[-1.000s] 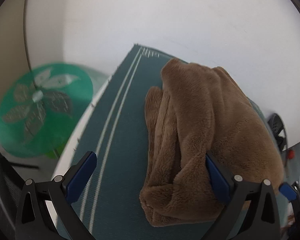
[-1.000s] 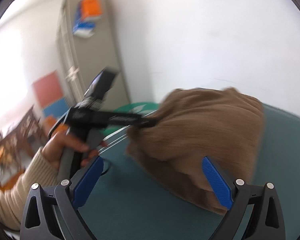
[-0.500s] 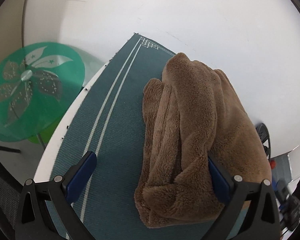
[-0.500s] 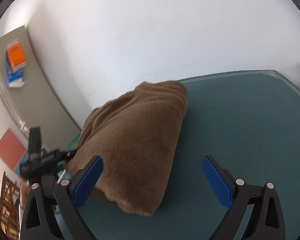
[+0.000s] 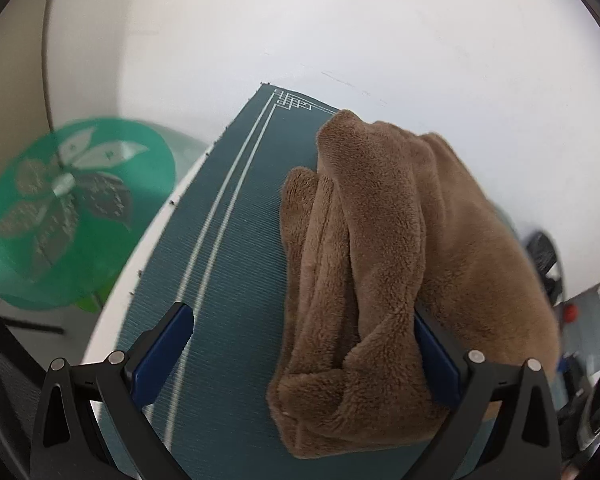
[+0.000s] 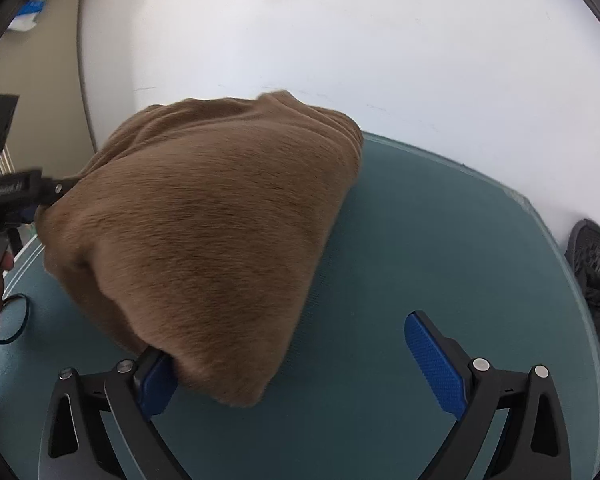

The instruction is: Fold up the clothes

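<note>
With both tools spread wide and clamping nothing, the left tool (image 5: 300, 356) and right tool (image 6: 296, 360) flank the folded brown fleece garment (image 5: 384, 264) lying mid-frame on the teal desk mat (image 5: 236, 248), where a careless nudge would likely unroll its loose layers.

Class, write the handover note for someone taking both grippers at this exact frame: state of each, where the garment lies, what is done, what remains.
Left gripper: jaws open, one finger tucked into the near-end folds of the brown fleece garment.
Right gripper: jaws open, left finger under the bundle's near edge, nothing clamped.
Garment: folded into a thick bundle on the teal mat, near the wall.
Done: the main folds, judging by the compact shape.
Left: probably tidy the edges, withdraw both grippers.
</note>
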Demonstrator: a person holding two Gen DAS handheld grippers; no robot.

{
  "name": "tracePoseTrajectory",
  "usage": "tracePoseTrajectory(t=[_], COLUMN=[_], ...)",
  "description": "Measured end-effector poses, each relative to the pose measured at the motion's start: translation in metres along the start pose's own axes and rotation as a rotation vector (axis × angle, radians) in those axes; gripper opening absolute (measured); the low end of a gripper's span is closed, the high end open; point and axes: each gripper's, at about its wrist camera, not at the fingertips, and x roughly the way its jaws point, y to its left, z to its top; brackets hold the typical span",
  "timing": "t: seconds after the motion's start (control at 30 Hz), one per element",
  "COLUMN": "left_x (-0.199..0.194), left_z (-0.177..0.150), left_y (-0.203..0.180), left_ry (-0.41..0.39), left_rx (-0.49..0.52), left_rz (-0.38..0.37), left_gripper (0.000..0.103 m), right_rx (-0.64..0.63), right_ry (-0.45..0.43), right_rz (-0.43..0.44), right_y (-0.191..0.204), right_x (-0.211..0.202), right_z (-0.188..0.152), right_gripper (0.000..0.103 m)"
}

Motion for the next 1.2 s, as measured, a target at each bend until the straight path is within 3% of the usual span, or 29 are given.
tracePoseTrajectory(t=[0.17,0.27,0.47,0.63,0.8,0.97,1.2], left_x=[0.006,0.008,0.008,0.001,-0.019,-0.033,-0.013], left_z=[-0.002,0.0,0.004,0.008,0.012,0.026,0.059], left_y=[-0.002,0.003,0.015,0.029,0.033,0.027,-0.016], left_ry=[0.011,0.015,0.041,0.034,-0.071,-0.122,-0.016], left_rx=[0.022,0.01,-0.085,-0.179,-0.196,-0.197,-0.045], left_rz=[0.012,0.006,-0.092,-0.178,-0.193,-0.185,-0.095], left_gripper=[0.103,0.103,0.103,0.103,0.103,0.103,0.103], right_rx=[0.095,0.091,0.071,0.073,0.145,0.155,0.155], right_ry=[0.071,0.078,0.056,-0.065,-0.219,-0.12,-0.069], right_rz=[0.072,0.071,0.097,0.187,0.159,0.13,0.12], right_y=[-0.028,-0.025,-0.018,-0.017,-0.024,-0.016,-0.009], right_x=[0.013,0.014,0.009,-0.033,-0.065,-0.036,-0.017], right_z=[-0.007,-0.005,-0.005,-0.007,0.019,0.038,0.018], right_gripper=[0.102,0.102,0.102,0.102,0.102,0.102,0.102])
